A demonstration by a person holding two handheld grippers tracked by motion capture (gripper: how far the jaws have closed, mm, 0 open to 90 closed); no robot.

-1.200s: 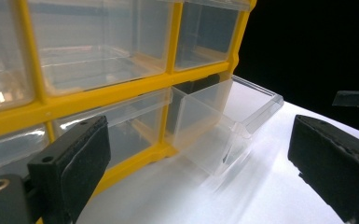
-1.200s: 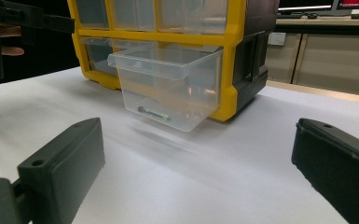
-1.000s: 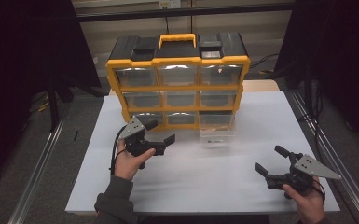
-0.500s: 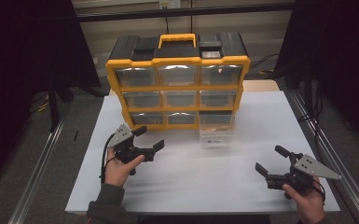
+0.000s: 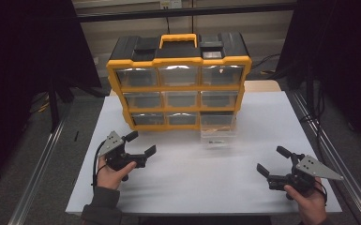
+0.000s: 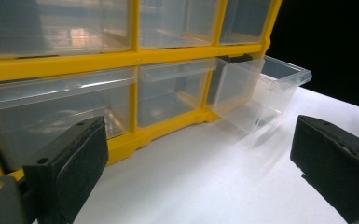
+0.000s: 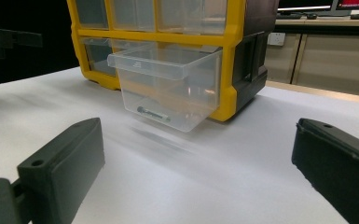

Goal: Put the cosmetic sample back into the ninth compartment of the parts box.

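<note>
White table (image 5: 187, 187) (dark room around) bears a yellow organizer (image 5: 178, 89); left tool (image 5: 140, 144) and right tool (image 5: 272, 161) both gape apart

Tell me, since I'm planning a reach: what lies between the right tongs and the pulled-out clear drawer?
Nothing but bare white table. The right gripper view shows open tabletop from the right tongs up to the drawer.
</note>
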